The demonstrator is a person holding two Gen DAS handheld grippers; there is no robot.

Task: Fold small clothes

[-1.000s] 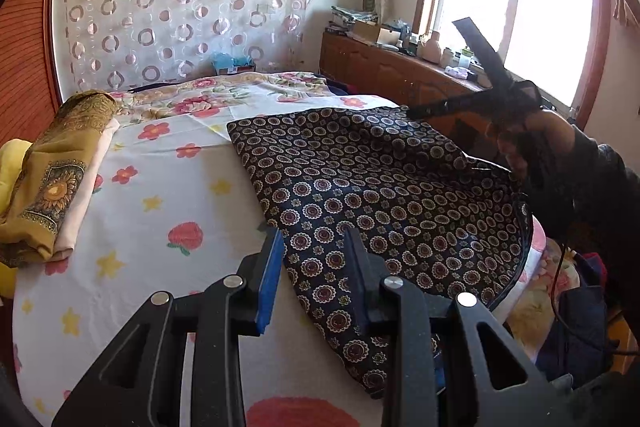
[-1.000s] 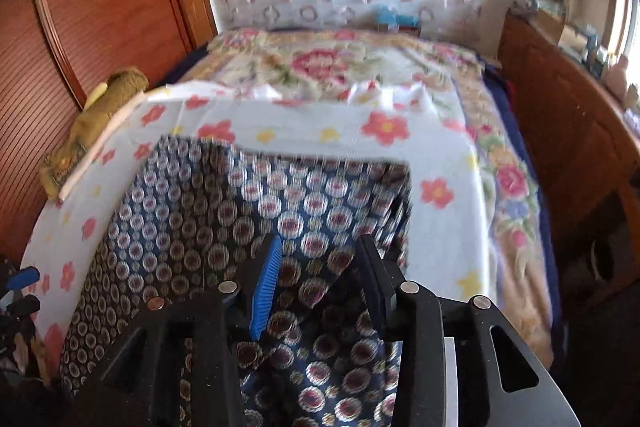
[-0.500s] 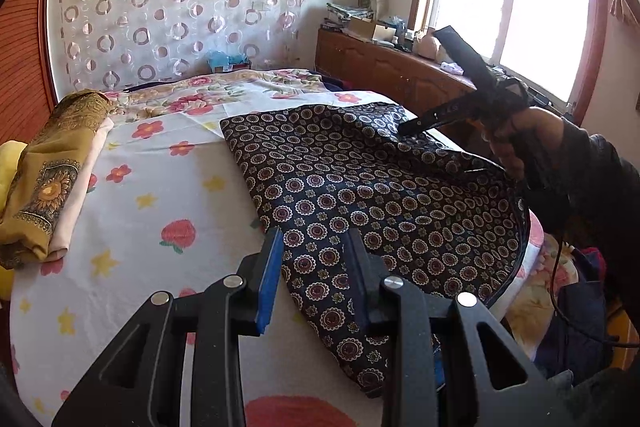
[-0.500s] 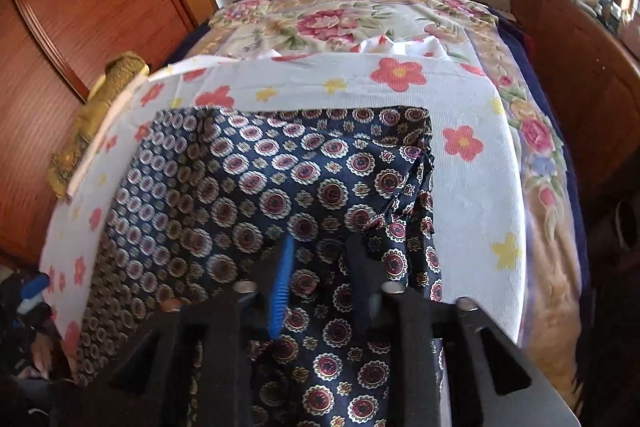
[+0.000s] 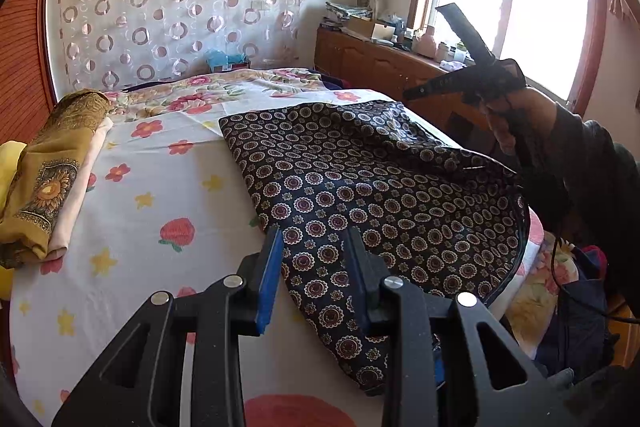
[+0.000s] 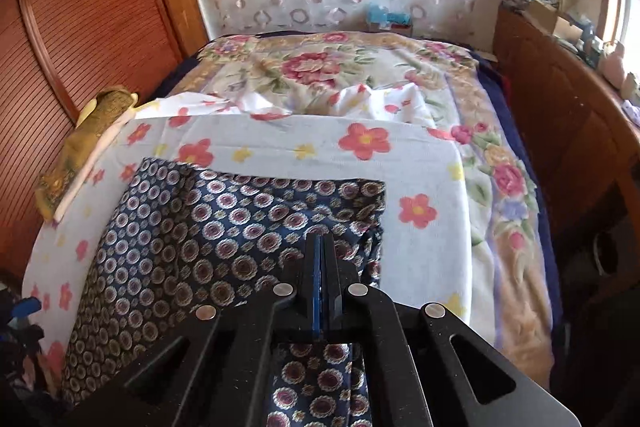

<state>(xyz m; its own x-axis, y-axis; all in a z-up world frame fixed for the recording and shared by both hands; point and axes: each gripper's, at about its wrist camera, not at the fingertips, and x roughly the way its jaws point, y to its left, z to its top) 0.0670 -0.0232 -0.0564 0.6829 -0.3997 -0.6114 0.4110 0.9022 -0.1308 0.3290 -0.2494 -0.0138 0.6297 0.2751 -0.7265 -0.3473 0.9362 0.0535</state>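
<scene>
While the right gripper (image 6: 321, 259) has its jaws pressed together, whether on the patterned cloth (image 5: 360, 179) I cannot tell, the left gripper (image 5: 314, 259), jaws spread, hovers over the cloth's near corner on the bed (image 5: 160, 155).

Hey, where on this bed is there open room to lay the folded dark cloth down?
One free patch is the flowered sheet between the dark patterned cloth and the folded yellow pile on the left. Another is the strip of sheet beyond the cloth's far edge. The window side is crowded: the cloth reaches that edge, beside the right gripper.
</scene>
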